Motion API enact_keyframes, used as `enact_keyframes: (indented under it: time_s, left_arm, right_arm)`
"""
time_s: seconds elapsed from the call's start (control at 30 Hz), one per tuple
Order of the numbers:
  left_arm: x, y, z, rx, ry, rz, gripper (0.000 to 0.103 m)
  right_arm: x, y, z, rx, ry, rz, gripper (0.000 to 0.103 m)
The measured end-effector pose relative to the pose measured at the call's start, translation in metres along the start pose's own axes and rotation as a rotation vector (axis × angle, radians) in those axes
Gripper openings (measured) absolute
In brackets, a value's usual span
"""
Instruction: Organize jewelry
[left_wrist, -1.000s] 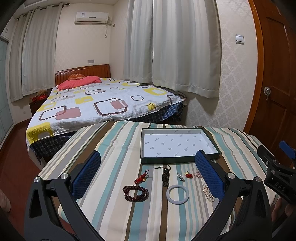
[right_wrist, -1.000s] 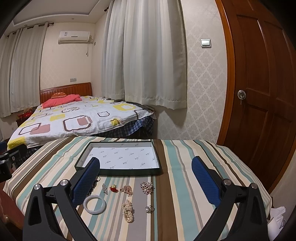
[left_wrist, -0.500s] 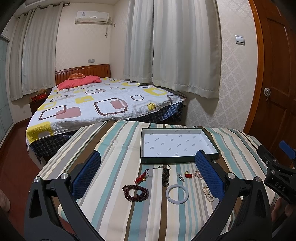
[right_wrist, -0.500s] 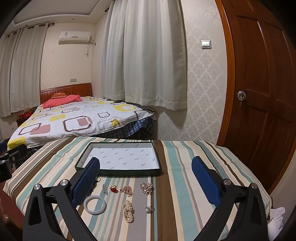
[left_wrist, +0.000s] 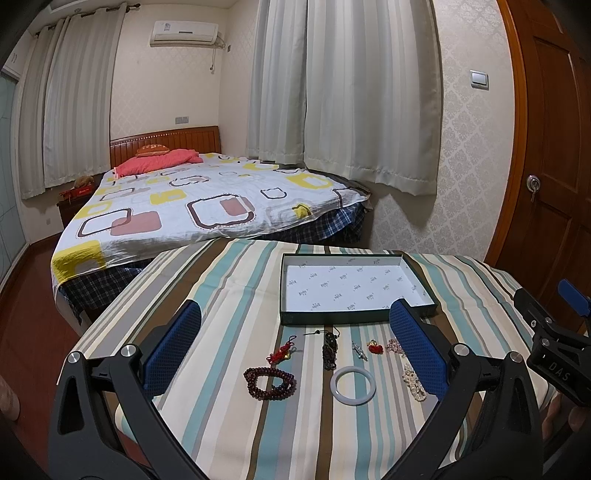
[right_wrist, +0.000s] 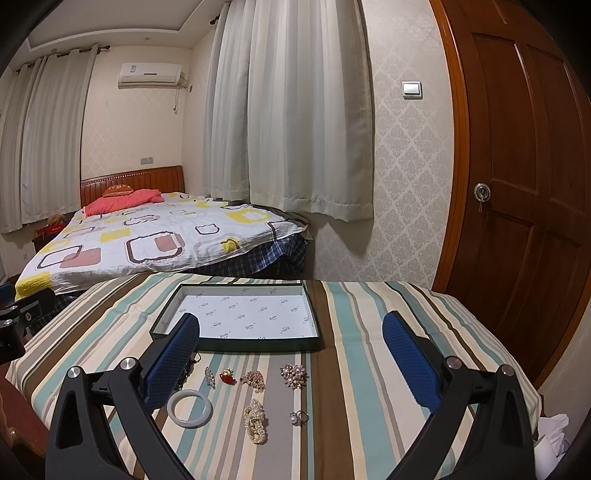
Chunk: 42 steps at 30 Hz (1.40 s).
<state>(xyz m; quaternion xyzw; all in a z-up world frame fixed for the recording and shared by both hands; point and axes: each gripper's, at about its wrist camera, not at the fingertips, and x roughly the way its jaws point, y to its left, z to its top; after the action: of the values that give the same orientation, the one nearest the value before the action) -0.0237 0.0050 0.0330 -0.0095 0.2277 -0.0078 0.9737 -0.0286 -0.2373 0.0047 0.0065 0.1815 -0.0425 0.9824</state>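
A shallow dark green box (left_wrist: 354, 318) (right_wrist: 236, 345) with a white printed lining lies empty on the striped table. In front of it lie a dark red bead bracelet (left_wrist: 269, 382), a red knot charm (left_wrist: 281, 353), a dark bead string (left_wrist: 329, 350), a white bangle (left_wrist: 352, 380) (right_wrist: 189, 408), a small red brooch (right_wrist: 227, 377), a pink brooch (right_wrist: 254, 380), a pearl flower brooch (right_wrist: 293, 374), a pearl bracelet (right_wrist: 255, 421) and a ring (right_wrist: 298, 417). My left gripper (left_wrist: 295, 343) and right gripper (right_wrist: 291, 354) are open and empty, above the table's near edge.
The table carries a striped cloth (left_wrist: 229, 295) and ends close behind the box. A bed (left_wrist: 192, 206) stands beyond it at the left. A wooden door (right_wrist: 517, 184) is at the right. White tissue (right_wrist: 552, 430) lies low at the right of the table.
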Motion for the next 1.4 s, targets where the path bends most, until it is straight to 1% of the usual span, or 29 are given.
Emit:
enact_keyframes:
  time_s: [0.1,0.27,0.3,0.77,0.9,1.17,1.4]
  left_arm:
    - [0.006,-0.005,-0.006,0.003,-0.002,0.000,0.100]
    - [0.000,-0.008,-0.003,0.003,0.000,-0.003,0.100]
    - [0.005,-0.007,-0.007,0.000,0.001,-0.003,0.100]
    - [0.006,-0.007,-0.009,-0.001,0.003,-0.004,0.100]
    - [0.006,-0.009,-0.010,-0.001,0.004,-0.006,0.100]
    - [0.007,-0.013,-0.011,-0.002,0.009,-0.010,0.100]
    - [0.019,-0.007,-0.015,-0.009,0.023,-0.019,0.099]
  right_arm:
    - [-0.001,0.000,0.001,0.000,0.000,0.001,0.097]
    - [0.001,0.000,-0.002,-0.002,-0.004,-0.001,0.097]
    - [0.001,0.000,-0.001,-0.002,-0.003,0.000,0.097]
    - [0.000,0.001,-0.004,-0.003,-0.005,0.000,0.097]
    - [-0.002,0.002,0.002,-0.004,-0.003,0.001,0.097]
    - [-0.002,0.003,0.003,-0.005,-0.001,0.002,0.097]
    - [0.007,0.004,-0.005,-0.002,0.008,0.009,0.097]
